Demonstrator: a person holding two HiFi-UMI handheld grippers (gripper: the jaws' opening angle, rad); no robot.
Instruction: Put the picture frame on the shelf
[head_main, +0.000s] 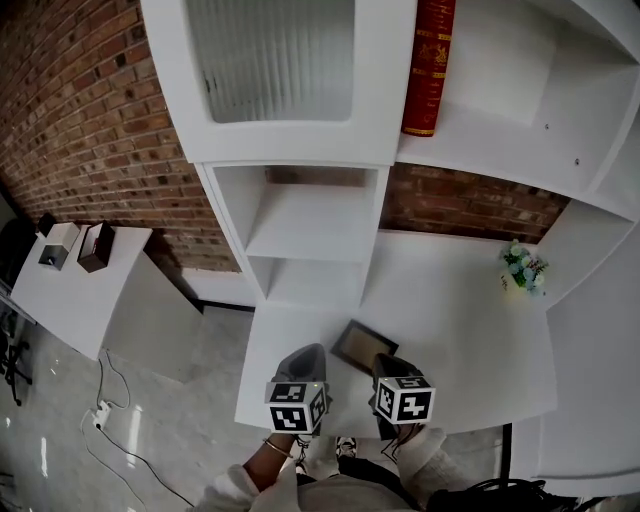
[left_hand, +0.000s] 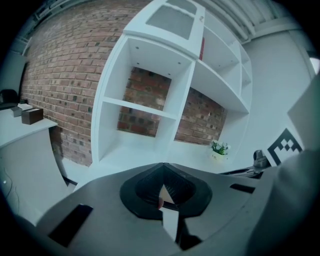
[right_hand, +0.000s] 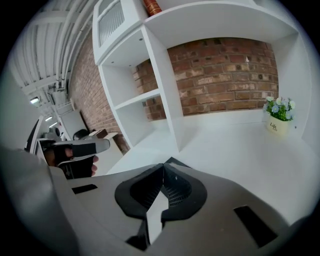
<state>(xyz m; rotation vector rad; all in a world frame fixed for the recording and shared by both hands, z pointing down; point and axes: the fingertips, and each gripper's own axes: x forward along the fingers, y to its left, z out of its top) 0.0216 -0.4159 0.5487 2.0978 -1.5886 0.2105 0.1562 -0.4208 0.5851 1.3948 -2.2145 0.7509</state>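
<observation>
Dark-bordered picture frame with greyish inside, lying flat and askew on the white worktop, near its front edge. White shelf upright beyond it, well apart, with open compartments facing forward.

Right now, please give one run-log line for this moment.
picture frame: flat on desk, not gripped; left gripper: jaws shut, empty; right gripper: jaws shut, empty

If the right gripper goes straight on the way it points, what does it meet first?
Probably the picture frame, lying flat on the table just past the right gripper's shut jaws. Height is unclear, so it might pass over it.
</observation>
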